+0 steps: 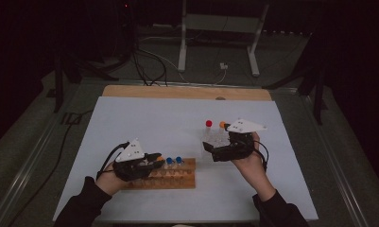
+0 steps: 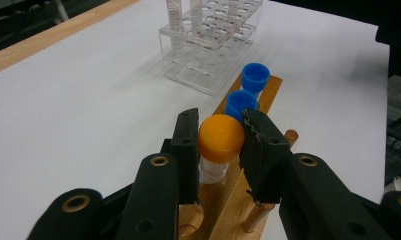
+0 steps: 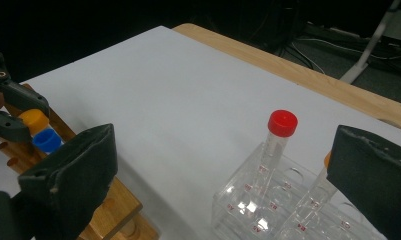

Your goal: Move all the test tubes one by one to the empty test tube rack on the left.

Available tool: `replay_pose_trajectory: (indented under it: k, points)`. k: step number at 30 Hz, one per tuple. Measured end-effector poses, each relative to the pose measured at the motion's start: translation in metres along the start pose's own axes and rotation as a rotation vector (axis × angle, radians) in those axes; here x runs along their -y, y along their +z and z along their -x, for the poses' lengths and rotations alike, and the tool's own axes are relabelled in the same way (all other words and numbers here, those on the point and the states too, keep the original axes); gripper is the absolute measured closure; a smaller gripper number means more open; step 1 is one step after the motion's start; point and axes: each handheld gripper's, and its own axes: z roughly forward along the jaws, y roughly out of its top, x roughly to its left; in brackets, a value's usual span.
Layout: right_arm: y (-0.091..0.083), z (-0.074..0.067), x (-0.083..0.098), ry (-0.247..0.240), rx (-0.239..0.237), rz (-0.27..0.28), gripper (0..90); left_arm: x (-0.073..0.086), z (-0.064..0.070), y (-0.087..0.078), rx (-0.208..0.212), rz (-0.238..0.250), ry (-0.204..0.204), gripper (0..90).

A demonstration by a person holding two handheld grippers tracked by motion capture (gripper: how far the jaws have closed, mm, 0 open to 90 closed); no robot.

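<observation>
1. Between the left gripper's [image 2: 222, 145] two black jaws sits the orange cap of a clear plastic tube [image 2: 220, 139], pinched from both sides; the tube stands in a brown wooden rack [image 2: 270, 90].
2. Just beyond it in that rack stand two blue-capped tubes [image 2: 240, 104].
3. Wide apart and holding nothing, the right gripper [image 3: 223, 170] hangs by a clear plastic rack [image 3: 248, 205] with a red-capped tube [image 3: 275, 137].
4. Both racks rest on the white table sheet [image 1: 159, 123].
</observation>
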Motion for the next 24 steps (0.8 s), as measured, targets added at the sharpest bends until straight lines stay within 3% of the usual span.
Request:
replay_pose_trajectory:
  k: [3,6,9,11,17,20,24]
  points:
    - [0.000,0.000,-0.001,-0.001,-0.001,0.002,0.0,0.000,0.000,0.000,0.006,0.001,-0.001,69.9]
    - [-0.001,0.000,-0.001,-0.001,-0.002,0.004,0.0,0.000,0.000,-0.002,0.025,0.012,0.004,61.8]
    - [-0.004,0.002,-0.002,0.002,0.003,0.010,0.0,-0.002,0.001,-0.006,0.031,0.025,0.005,42.2]
    - [-0.005,0.004,-0.002,0.000,0.010,0.013,0.0,-0.003,0.002,-0.009,0.031,0.033,0.004,34.3]
    - [-0.006,0.015,-0.001,0.017,0.036,0.014,0.0,-0.006,-0.003,-0.017,0.003,0.064,-0.037,18.1]
    - [-0.007,0.021,0.001,0.026,0.057,0.015,0.0,-0.006,-0.006,-0.020,0.025,0.086,-0.052,9.1]
    - [-0.005,0.029,0.005,0.038,0.107,0.013,3.2,-0.003,-0.011,-0.024,0.011,0.118,-0.079,6.5]
